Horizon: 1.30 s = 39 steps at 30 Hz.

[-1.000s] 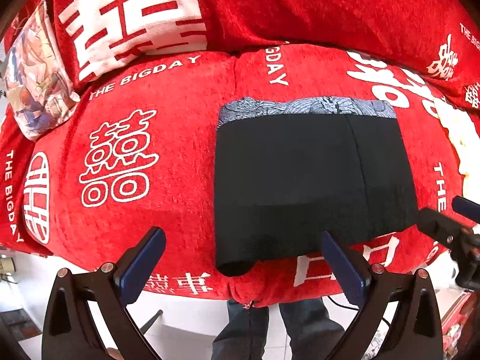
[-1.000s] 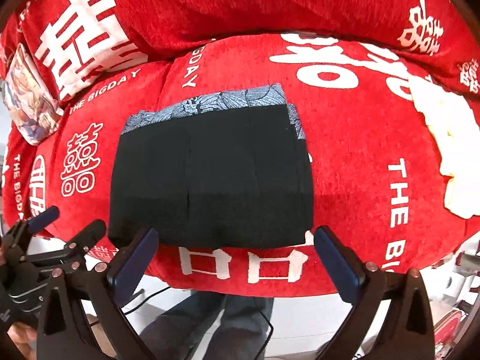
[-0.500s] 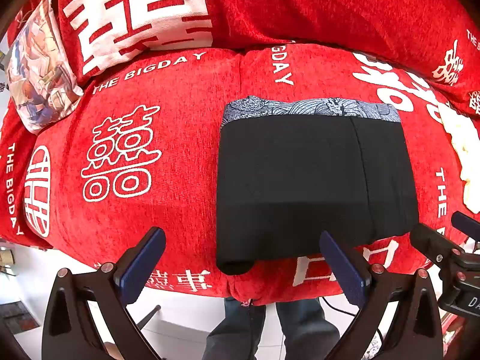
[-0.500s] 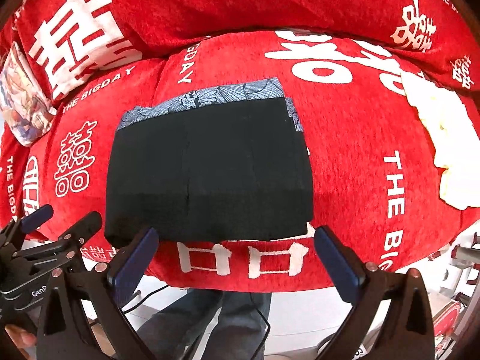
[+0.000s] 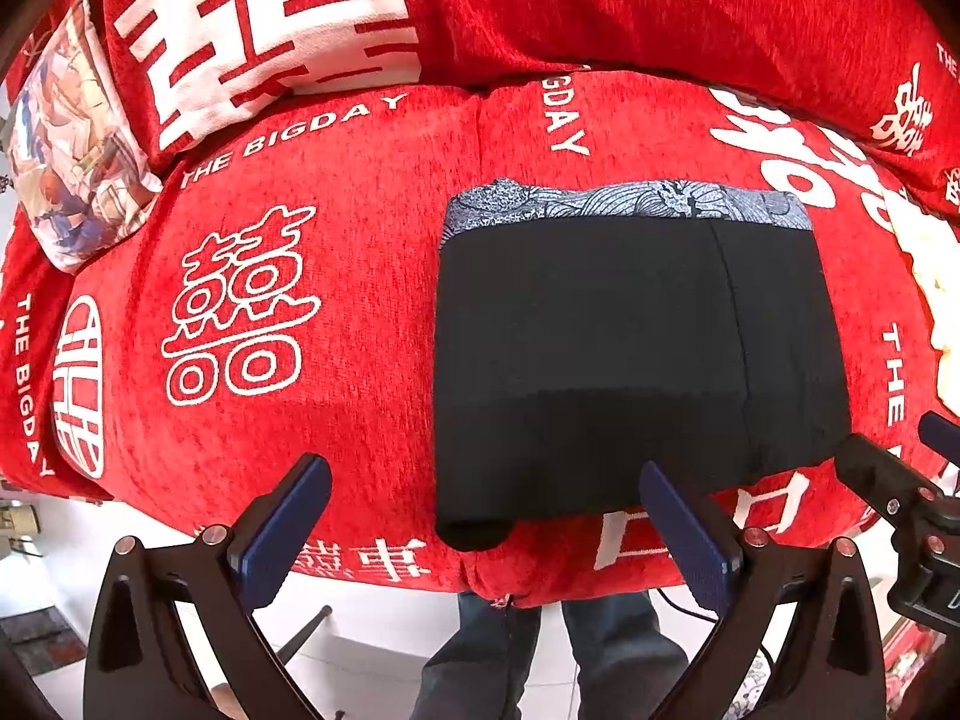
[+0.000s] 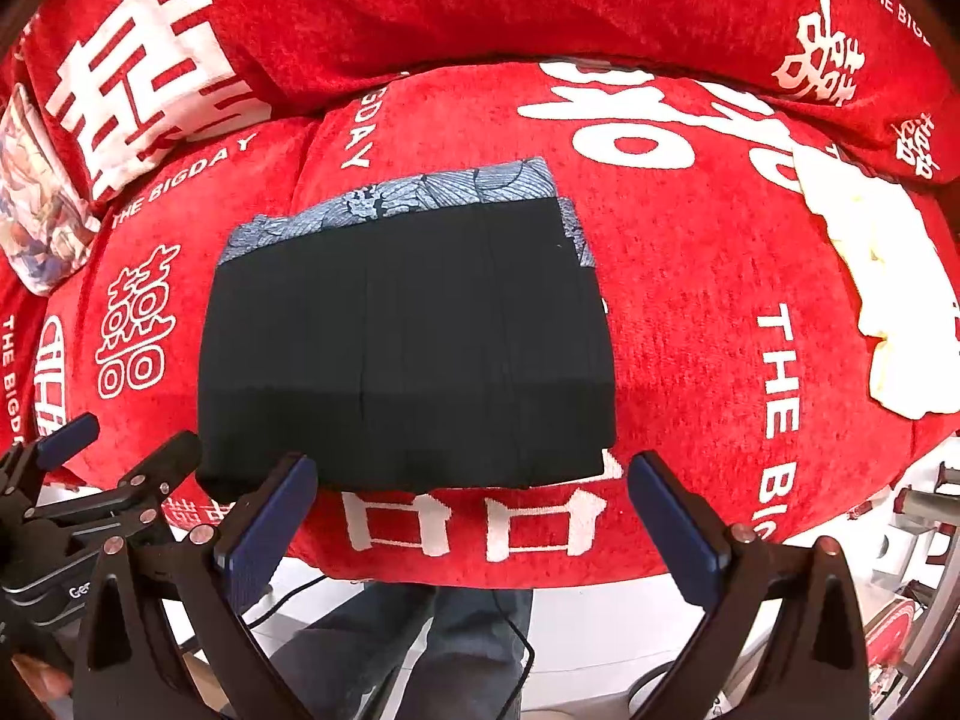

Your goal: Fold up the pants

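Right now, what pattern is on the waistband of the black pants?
Blue-grey wave-like line print on the waistband, clearest in the left wrist view.

I count one folded pair of black pants (image 5: 624, 354), two grippers, one patterned cushion (image 5: 72, 144), and one pale cloth (image 6: 882, 288), possibly several pieces; edge distortion blurs it.

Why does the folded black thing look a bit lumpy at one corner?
The black folded pants with a grey patterned waistband lie mostly flat and square on the red sofa cover with white lettering. Only the near left corner bulges into a small roll over the cushion edge. Nothing else looks odd.
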Tool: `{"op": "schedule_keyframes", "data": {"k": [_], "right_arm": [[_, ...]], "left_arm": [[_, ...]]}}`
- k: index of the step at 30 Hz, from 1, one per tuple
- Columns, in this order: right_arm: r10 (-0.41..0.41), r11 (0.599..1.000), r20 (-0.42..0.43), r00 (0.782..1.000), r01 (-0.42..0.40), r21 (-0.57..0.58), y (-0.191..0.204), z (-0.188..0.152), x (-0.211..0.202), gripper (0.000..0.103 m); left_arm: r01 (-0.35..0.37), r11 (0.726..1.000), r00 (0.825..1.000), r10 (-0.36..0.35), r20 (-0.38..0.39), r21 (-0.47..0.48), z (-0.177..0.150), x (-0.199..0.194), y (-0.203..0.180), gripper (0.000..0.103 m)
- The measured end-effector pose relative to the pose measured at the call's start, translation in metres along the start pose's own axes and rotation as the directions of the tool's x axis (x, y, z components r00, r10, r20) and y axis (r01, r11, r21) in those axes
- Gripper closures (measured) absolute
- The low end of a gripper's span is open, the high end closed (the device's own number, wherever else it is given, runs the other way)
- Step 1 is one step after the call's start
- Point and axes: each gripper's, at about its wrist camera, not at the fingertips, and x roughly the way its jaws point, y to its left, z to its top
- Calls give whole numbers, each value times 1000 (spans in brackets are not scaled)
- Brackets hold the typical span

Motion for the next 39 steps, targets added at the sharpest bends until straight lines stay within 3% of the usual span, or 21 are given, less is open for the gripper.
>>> {"op": "schedule_keyframes", "data": {"k": [39], "right_arm": [[-52, 998, -13, 999, 52, -37, 4, 5, 10, 0]], "left_arm": [[-38, 999, 999, 38, -6, 31, 6, 8, -2, 0]]}}
